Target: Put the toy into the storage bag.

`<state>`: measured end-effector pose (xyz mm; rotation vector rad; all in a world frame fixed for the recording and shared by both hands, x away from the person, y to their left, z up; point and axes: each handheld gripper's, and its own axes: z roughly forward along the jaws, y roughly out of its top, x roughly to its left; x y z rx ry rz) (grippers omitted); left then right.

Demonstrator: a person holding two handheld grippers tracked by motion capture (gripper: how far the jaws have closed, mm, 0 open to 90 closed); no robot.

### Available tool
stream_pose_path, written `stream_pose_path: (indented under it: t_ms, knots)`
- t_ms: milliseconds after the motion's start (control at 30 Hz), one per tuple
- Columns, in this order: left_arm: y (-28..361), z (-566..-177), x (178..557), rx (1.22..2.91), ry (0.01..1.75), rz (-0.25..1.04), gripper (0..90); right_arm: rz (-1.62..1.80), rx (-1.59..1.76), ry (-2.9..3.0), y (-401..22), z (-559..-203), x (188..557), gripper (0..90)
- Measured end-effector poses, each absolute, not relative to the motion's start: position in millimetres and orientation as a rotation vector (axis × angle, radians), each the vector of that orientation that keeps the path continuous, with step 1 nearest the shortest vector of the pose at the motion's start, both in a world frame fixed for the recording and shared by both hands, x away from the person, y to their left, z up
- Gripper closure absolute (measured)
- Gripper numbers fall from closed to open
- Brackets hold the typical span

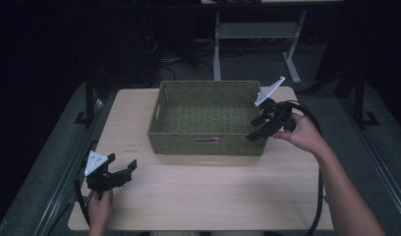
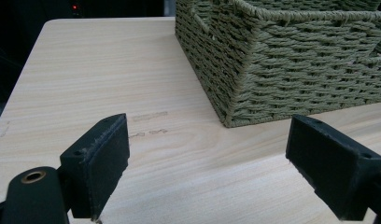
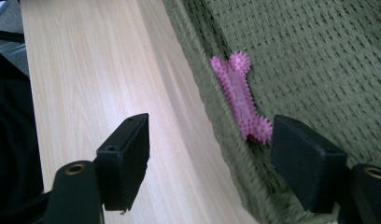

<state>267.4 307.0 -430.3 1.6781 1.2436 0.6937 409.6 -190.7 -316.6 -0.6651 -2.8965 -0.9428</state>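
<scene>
Dim room, table lit from above; near jaws perhaps slightly blurred.

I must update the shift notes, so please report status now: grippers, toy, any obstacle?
Both grippers open: left gripper over table, right gripper at basket corner. Pink bone toy inside basket, against wall. Nothing blocking.

Left tongs point(image 1: 124, 169) low, jaws apart, right tongs point(image 1: 256, 129) raised, jaws apart

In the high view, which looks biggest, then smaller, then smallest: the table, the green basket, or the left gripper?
1. Table, widest.
2. Green basket, covering a good part of the tabletop.
3. Left gripper, smallest, though it sits nearer the camera.
</scene>
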Motion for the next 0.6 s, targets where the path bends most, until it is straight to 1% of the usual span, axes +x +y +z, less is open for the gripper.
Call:
stream_pose_path:
  t_ms: [233,433,600]
  knots:
    - [307,-430,267,1.675,1.246,0.693,13.0,-0.955,-0.671,-2.907,-203,-327,391,27.5]
    - [306,-431,267,1.678,1.242,0.691,13.0,-0.972,-0.708,-2.905,-218,-344,368,27.1]
    - [306,-431,267,1.677,1.242,0.691,13.0,-0.975,-0.719,-2.904,-222,-358,354,26.0]
